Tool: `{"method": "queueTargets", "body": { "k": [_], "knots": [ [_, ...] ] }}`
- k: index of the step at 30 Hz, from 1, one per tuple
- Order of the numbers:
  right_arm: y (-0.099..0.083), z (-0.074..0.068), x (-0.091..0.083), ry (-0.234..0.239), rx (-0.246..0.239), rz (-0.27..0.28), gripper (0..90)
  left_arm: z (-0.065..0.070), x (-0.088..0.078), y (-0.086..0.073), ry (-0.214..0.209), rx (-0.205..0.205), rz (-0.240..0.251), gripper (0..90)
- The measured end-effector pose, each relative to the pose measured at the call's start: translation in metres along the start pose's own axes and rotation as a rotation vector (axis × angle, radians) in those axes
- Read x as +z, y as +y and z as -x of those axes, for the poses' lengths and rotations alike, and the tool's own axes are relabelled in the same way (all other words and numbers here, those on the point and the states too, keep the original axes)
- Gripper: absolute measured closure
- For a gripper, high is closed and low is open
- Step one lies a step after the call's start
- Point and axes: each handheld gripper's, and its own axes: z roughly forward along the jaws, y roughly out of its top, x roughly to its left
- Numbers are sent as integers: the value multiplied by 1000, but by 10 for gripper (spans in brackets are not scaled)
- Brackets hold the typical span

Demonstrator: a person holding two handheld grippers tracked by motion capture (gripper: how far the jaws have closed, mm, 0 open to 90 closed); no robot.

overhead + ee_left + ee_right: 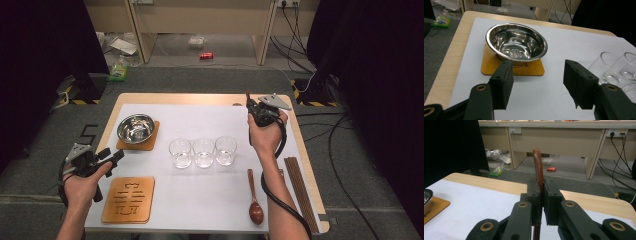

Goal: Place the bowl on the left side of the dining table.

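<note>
The table (210,200) carries a white mat (200,125). Ahead of the left gripper (537,85), just beyond its spread, empty jaws, a stainless steel bowl (516,42) rests on a wooden coaster (487,67). Three clear glasses (202,151) stand in a row between the two grippers, to the right of the left gripper's axis. A second, carved wooden coaster (129,199) lies just beside the left hand (82,187). The right gripper (541,195) is clenched on a slim reddish-brown wooden handle (538,166), probably a spoon's. The handle's long axis runs up between the pads and past the fingertips, its rounded end above them; the lower end is hidden behind the jaws, so no bowl end can be confirmed. A wooden spoon (254,200) and a set of dark chopsticks (300,192) lie behind the right hand (267,135), near the table's edge. The left gripper is nearer the steel bowl.
</note>
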Motion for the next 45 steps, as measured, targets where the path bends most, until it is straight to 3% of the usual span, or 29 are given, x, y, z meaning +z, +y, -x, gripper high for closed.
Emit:
{"method": "queueTargets", "body": {
  "k": [42,45],
  "knots": [
    [10,-25,28,41,-22,49,844,0,0,0,0,4,2,405],
    [11,-27,30,40,-45,47,844,1,0,0,-10,8,11,403]
  ]
}}
